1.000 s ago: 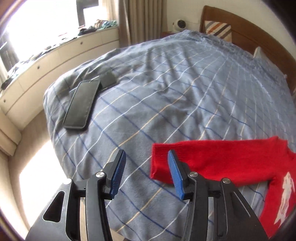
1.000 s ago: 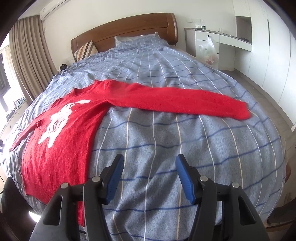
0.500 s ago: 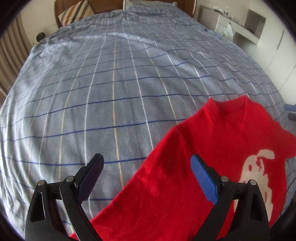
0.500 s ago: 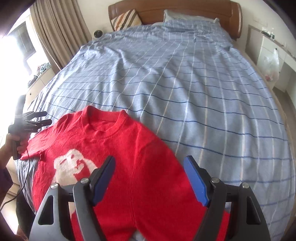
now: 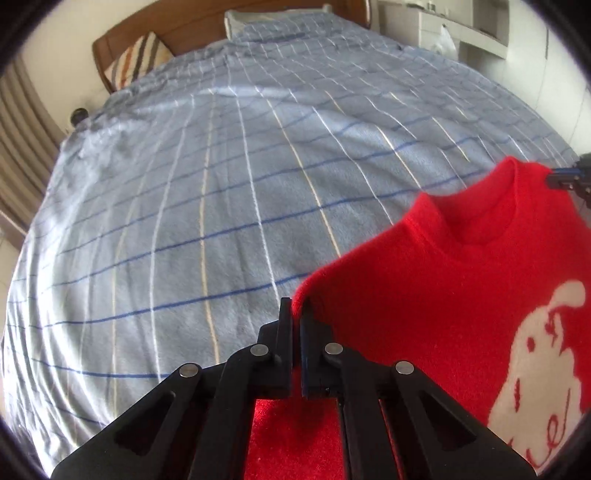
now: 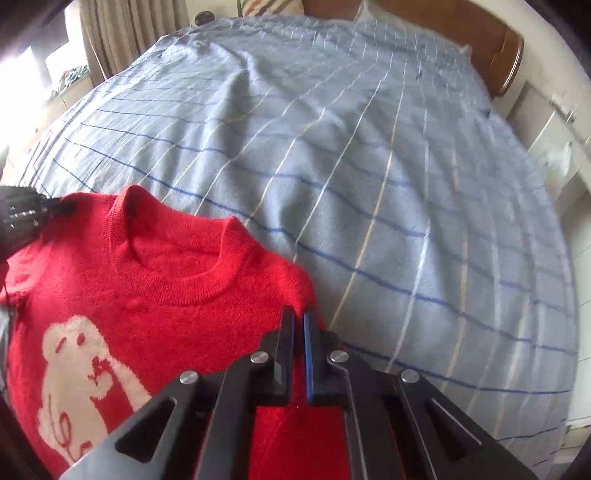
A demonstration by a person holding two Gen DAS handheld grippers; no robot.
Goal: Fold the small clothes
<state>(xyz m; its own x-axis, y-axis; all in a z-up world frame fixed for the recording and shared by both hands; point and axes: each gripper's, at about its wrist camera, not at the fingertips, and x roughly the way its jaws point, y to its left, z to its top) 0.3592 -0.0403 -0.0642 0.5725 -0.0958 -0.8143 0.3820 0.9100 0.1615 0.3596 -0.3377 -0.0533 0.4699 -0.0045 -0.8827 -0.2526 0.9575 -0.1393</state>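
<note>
A small red sweater with a white animal figure lies front up on the blue checked bedspread. My left gripper is shut on the sweater's left shoulder edge, red knit pinched between its pads. In the right wrist view the same red sweater shows its round collar, and my right gripper is shut on the right shoulder. Each gripper shows at the edge of the other's view: the right gripper at the far right, the left gripper at the far left.
The bedspread stretches away to a wooden headboard with a striped cushion and a pillow. Curtains hang at the left, white cabinets stand at the right.
Both grippers swung from the sleeve ends to the sweater's shoulders, opened wide over them, then closed on the knit. The sleeves no longer lie spread out in view.
</note>
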